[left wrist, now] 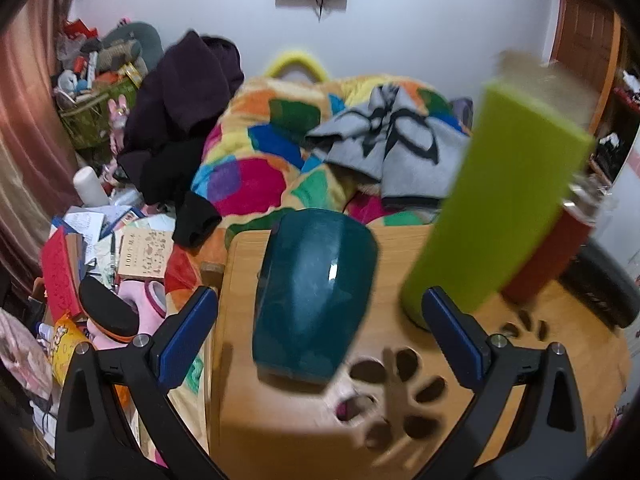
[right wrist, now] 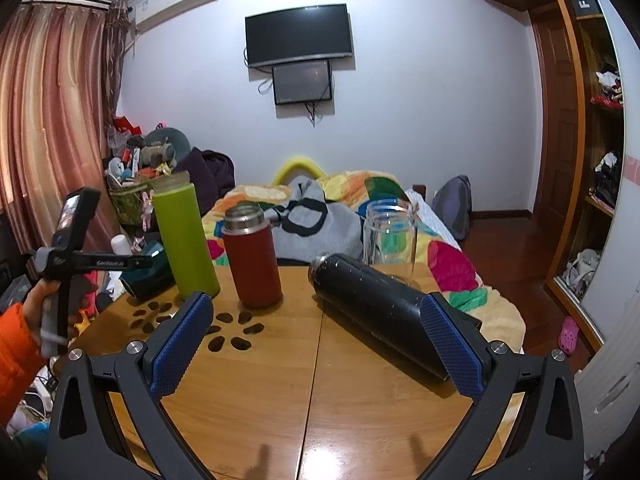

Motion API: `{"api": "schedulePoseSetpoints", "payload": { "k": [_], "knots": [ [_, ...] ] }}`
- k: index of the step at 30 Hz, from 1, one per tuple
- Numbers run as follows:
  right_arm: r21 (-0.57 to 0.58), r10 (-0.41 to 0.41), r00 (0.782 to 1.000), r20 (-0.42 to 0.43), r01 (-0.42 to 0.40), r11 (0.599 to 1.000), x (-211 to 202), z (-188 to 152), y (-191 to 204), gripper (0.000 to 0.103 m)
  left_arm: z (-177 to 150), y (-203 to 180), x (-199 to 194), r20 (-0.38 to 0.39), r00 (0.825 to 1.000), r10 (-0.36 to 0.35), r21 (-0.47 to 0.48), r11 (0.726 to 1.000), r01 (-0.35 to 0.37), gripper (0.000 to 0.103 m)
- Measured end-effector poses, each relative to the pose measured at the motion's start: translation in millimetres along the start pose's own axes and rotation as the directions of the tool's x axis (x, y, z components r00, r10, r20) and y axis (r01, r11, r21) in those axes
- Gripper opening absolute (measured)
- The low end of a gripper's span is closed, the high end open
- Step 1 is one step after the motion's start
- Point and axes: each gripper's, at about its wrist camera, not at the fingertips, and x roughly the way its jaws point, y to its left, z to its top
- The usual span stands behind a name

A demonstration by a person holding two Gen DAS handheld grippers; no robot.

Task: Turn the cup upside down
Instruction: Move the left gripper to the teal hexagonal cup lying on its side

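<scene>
A dark teal cup [left wrist: 316, 296] lies on its side on the wooden table [left wrist: 288, 420], between the wide-open fingers of my left gripper [left wrist: 320, 320], which do not touch it. In the right wrist view the teal cup [right wrist: 150, 270] shows at the table's left edge, partly behind the left gripper's body [right wrist: 72, 264]. My right gripper [right wrist: 316, 344] is open and empty over the table; its right finger [right wrist: 452, 344] is next to a black bottle [right wrist: 380, 312] lying on its side.
A tall green bottle [right wrist: 184, 236], a red flask [right wrist: 252, 256] and a clear glass jar [right wrist: 390, 236] stand on the table [right wrist: 280, 400]. The green bottle [left wrist: 500, 216] stands right of the teal cup. A bed with a colourful quilt [left wrist: 280, 160] lies behind; clutter [left wrist: 100, 260] is at left.
</scene>
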Motion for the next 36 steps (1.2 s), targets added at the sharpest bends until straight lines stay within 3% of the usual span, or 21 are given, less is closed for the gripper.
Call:
{"api": "schedulePoseSetpoints", "payload": {
  "k": [2,3,6,13,21,27,36],
  "knots": [
    [-0.002,-0.002,1.0,-0.014,0.002,1.0,5.0,-2.3,-0.9,0.103,3.0,3.4,14.3,-0.04,0.999,-0.029,-0.008,1.0,0.029,0.101],
    [-0.005,-0.005,1.0,-0.019,0.005,1.0,6.9,-3.0,-1.1,0.103,4.7,3.6,19.7,-0.054,0.998,-0.041,-0.014,0.999,0.041,0.092],
    [-0.008,-0.007,0.999,-0.031,0.007,1.0,10.6,-5.2,-1.0,0.103,5.5,1.9,31.3,-0.093,0.995,-0.044,-0.01,0.999,0.043,0.076],
    [-0.011,0.001,0.999,-0.052,-0.001,1.0,15.0,-7.8,-0.4,0.103,1.1,-2.2,27.6,-0.08,0.997,-0.016,0.015,1.0,0.017,0.075],
    [-0.01,0.008,0.999,-0.051,-0.009,1.0,12.1,-8.6,-1.6,0.103,-32.1,-26.0,-6.2,-0.088,0.996,-0.034,0.1,0.994,0.043,0.075],
    [-0.006,0.024,0.998,-0.062,-0.025,1.0,9.2,-15.2,-1.5,0.103,-64.9,-72.6,-36.3,-0.105,0.986,-0.128,0.194,0.97,0.147,0.074],
    [-0.019,0.043,0.997,-0.065,-0.044,0.999,-2.7,-25.2,1.7,0.103,-101.9,-165.3,-65.1,-0.152,0.945,-0.291,0.302,0.897,0.324,0.075]
  ]
}}
